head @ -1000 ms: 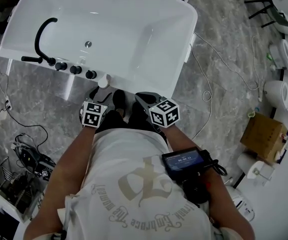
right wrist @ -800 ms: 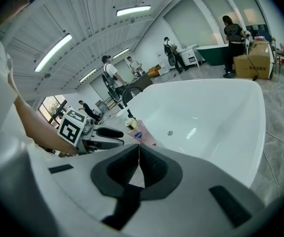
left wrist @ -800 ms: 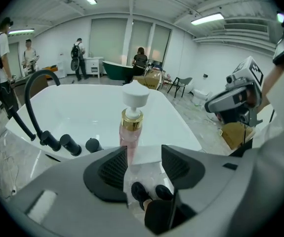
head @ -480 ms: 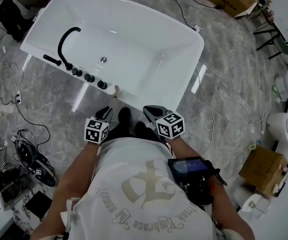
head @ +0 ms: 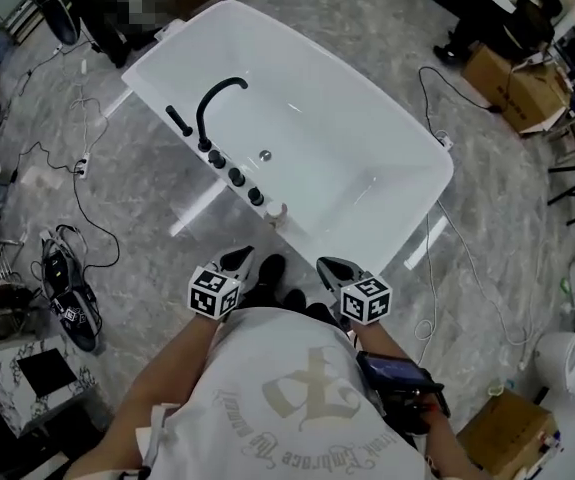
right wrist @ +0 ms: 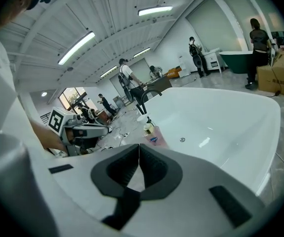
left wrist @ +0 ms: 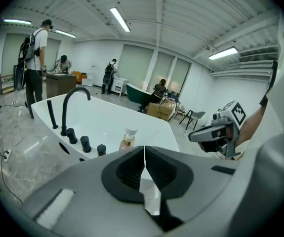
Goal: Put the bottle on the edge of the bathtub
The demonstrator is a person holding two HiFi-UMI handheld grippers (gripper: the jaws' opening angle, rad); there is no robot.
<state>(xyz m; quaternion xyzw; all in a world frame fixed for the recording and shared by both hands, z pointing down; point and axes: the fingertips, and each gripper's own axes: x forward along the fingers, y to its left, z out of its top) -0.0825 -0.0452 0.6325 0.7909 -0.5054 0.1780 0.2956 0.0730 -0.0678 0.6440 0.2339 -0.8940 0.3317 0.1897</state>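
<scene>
A small bottle [head: 277, 211] with a pale cap and amber contents stands upright on the near rim of the white bathtub [head: 357, 148], just right of the black taps. It also shows in the left gripper view as the bottle [left wrist: 128, 138] and in the right gripper view as the bottle [right wrist: 150, 134]. My left gripper [head: 242, 257] hangs short of the rim, apart from the bottle. Its jaws have just been closing and now meet with nothing between them [left wrist: 144, 148]. My right gripper [head: 325, 264] is beside it, also shut and empty [right wrist: 139, 145].
A black arched faucet [head: 217, 98] and three knobs [head: 235, 176] sit on the tub's near rim. Cables [head: 87, 158] run over the marble floor. Cardboard boxes [head: 512, 88], a toilet [head: 565, 353] and a dark bag [head: 72, 303] stand around. People stand far behind.
Both grippers have drawn back from the tub's edge and risen. The bottle stays on the rim. The head view has swung, so the tub now lies diagonally and farther off.
</scene>
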